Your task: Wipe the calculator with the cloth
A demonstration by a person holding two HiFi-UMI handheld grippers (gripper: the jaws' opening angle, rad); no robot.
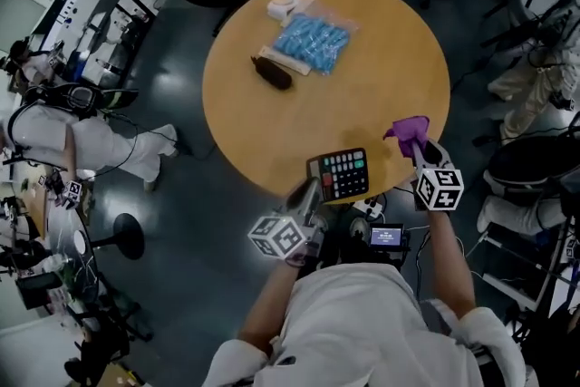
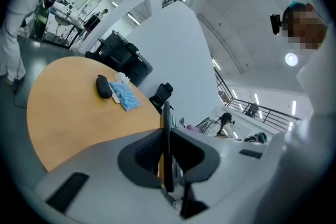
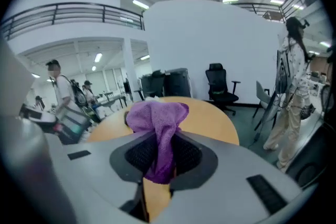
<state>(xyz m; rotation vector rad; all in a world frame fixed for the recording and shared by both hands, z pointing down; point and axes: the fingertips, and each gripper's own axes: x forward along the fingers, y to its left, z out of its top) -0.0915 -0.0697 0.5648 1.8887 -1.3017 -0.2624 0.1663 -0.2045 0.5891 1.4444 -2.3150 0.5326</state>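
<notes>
The left gripper (image 1: 306,192) has its jaws clamped on the calculator (image 1: 338,174) at the desk's (image 1: 381,41) near edge. Just beside it, the right gripper (image 1: 414,146) pinches the purple cloth (image 1: 407,130). Best to hold the calculator steady and sweep the cloth flat across the keys.

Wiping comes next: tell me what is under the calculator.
The calculator, gripped by the left tool, overhangs the table at its near rim, so tabletop and dark floor show around it. Whatever lies directly beneath it is covered.
</notes>
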